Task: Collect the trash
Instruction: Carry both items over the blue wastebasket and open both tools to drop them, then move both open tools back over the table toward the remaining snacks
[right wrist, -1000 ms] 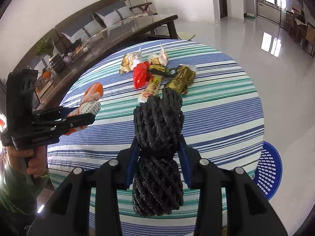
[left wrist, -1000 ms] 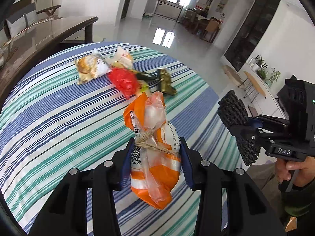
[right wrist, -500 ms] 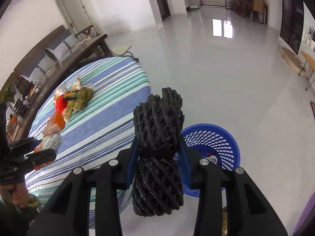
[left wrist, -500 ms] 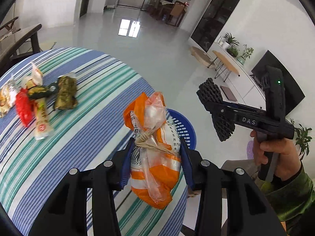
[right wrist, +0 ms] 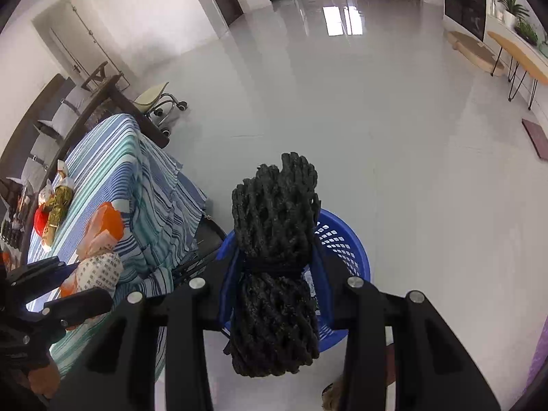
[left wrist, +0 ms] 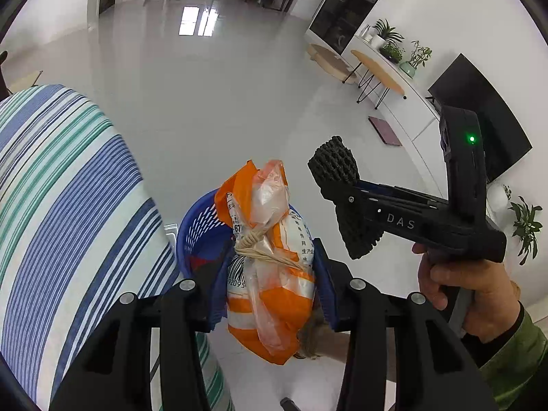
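Trash, left wrist view: your left gripper (left wrist: pixel 270 274) has its jaws clamped on the orange bag (left wrist: pixel 270 267), squeezed at the string-tied waist, so it hangs upright and won't slip.
Bag position: it hangs over the near rim of the blue basket (left wrist: pixel 198 226), which stands on the floor beside the striped table (left wrist: pixel 68 205). Looks lined up for a drop.
Right gripper, same view: your right gripper (left wrist: pixel 346 202) is to the right, side-on, closed on the black net bundle (left wrist: pixel 337 167), held higher than the basket.
Basket contents: something dark and red inside, can't tell what.

Trash, right wrist view: your right gripper (right wrist: pixel 274 270) is pinched around the middle of the black net bundle (right wrist: pixel 275 263), at its band, both ends sticking out free.
Bundle position: directly above the blue basket (right wrist: pixel 346 239), rim visible on both sides of it. Judged ready to release.
Left gripper, same view: left gripper (right wrist: pixel 82 277) at lower left, by the table edge (right wrist: pixel 154 205), bag gripped.
Left on table: red wrapper (right wrist: pixel 39 221), gold wrapper (right wrist: pixel 56 210) and a few more pieces near the far end, well apart from the basket.
Next: open both over the basket, then go back for the rest. Risk: the bag is near the rim, so it may catch the edge.
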The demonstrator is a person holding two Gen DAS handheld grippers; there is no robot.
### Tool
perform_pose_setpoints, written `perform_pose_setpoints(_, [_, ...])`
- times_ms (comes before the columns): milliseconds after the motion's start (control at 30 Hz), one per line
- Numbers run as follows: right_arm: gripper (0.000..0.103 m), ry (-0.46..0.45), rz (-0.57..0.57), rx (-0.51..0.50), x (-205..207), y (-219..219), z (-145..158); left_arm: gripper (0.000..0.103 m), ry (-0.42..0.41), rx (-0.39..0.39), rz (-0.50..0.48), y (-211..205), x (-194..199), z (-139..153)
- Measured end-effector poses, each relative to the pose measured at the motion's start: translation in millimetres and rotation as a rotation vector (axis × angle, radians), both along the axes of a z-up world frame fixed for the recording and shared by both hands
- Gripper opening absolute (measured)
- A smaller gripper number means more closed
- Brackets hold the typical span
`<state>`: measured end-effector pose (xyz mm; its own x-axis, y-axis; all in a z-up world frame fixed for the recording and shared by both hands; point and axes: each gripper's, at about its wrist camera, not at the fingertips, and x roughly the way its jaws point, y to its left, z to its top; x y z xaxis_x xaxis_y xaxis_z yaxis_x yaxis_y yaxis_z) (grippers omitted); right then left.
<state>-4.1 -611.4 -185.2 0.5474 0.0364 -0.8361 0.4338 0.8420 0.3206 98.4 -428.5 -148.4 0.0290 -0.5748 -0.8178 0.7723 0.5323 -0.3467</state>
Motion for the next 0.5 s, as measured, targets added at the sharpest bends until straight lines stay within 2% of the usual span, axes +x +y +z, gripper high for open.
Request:
perform_pose_setpoints(100, [0.04, -0.01, -0.029, 0.058, 1.0, -11.8, -11.2, 0.045, 0.001, 0.017, -0.008, -21.2, 3.6, -12.9])
perform_pose_setpoints(167, [0.045, -0.02, -0.05, 0.095, 2.4, -19.5, -18.1, 0.045, -0.008, 0.027, -0.017, -32.7, 3.7, -20.0])
perform_pose_setpoints(200, [0.049, -0.024, -0.058, 0.107, 2.7, -21.7, -20.4, 0.05, -0.014, 0.028, -0.02, -37.6, 3.7, -22.9])
perform_pose_setpoints(233, [0.059, -0.028, -0.067, 0.12, 2.0, -24.2, -22.3, 0.063, -0.015, 0.027, -0.021, -41.4, 2.6, -24.4])
perform_pose_setpoints(267, [0.065, -0.034, -0.079, 0.133, 0.4, -26.6, -23.1, 0.07, -0.019, 0.024, -0.016, -42.9, 2.9, -25.4])
perform_pose_setpoints(300, [0.065, -0.041, -0.089, 0.143, -1.5, -28.9, -22.2, 0.079, -0.028, 0.022, -0.007, -43.6, 2.3, -24.5])
perform_pose_setpoints(400, [0.07, -0.059, -0.103, 0.122, -9.1, -32.8, -15.9, 0.087, -0.044, -0.007, 0.018, -37.0, 2.6, -16.0])
perform_pose_setpoints(500, [0.08, -0.073, -0.102, 0.038, -17.3, -26.4, -3.4, 0.094, -0.097, -0.035, 0.065, -14.0, 0.8, 1.8])
